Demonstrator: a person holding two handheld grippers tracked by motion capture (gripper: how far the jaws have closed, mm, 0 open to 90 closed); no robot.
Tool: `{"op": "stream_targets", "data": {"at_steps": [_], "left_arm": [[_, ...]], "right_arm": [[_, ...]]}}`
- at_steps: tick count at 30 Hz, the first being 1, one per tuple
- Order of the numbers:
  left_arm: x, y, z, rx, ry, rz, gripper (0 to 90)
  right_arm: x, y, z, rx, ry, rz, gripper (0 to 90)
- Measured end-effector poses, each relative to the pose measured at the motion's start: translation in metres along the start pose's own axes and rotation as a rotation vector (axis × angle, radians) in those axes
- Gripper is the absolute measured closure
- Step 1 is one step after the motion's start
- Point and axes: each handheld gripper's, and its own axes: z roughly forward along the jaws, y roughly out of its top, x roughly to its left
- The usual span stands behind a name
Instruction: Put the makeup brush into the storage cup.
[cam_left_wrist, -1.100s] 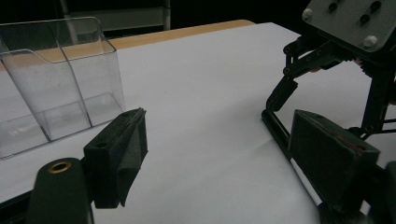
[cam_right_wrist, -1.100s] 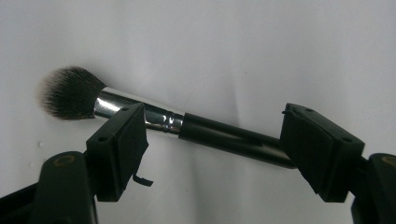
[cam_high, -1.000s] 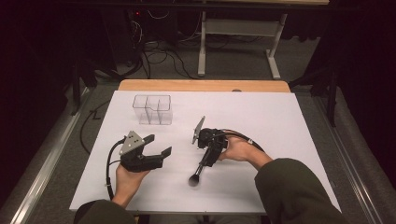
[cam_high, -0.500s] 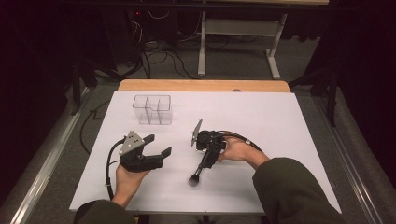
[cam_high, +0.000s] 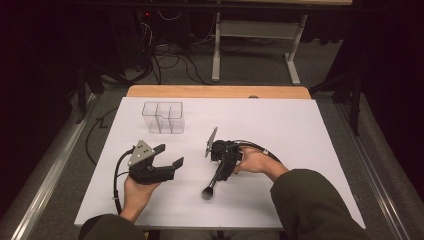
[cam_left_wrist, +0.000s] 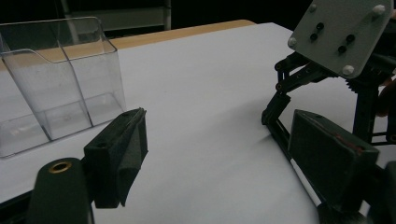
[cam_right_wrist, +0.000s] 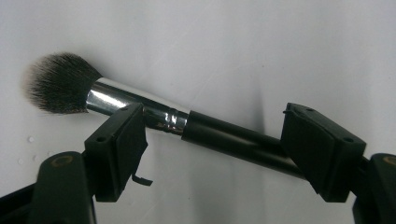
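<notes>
One makeup brush (cam_right_wrist: 187, 128) lies flat on the white table (cam_high: 310, 130), well in front of the single clear three-compartment organizer (cam_high: 163, 117) and to its right, bristles toward the person. It crosses between the spread jaws of the right gripper (cam_right_wrist: 224, 154), whose pads stand either side of the handle without clamping it. Two grippers are out: the left gripper (cam_high: 167, 160) rests in the person's hand just in front of the organizer, jaws apart and holding nothing
</notes>
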Motion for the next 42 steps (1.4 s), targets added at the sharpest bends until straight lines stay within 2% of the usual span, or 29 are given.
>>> {"op": "stream_targets", "data": {"at_steps": [19,30,39,42], "left_arm": [[0.0,0.0001,-0.0003,-0.002,0.001,-0.001,20.1],[0.0,0.0,-0.0003,-0.002,0.002,-0.002,20.0],[-0.0001,0.0,-0.0002,-0.002,0.0,-0.003,20.0],[0.0,0.0,-0.0004,-0.002,0.001,-0.003,20.1]], "right_arm": [[-0.0012,-0.0046,0.0004,0.005,0.026,0.001,23.1],[0.0,-0.0068,0.0,0.005,0.018,0.009,23.8],[0.0002,-0.0078,-0.001,0.006,0.005,-0.007,25.8],[0.0016,-0.0088,-0.0017,0.023,0.01,-0.002,25.7]]}}
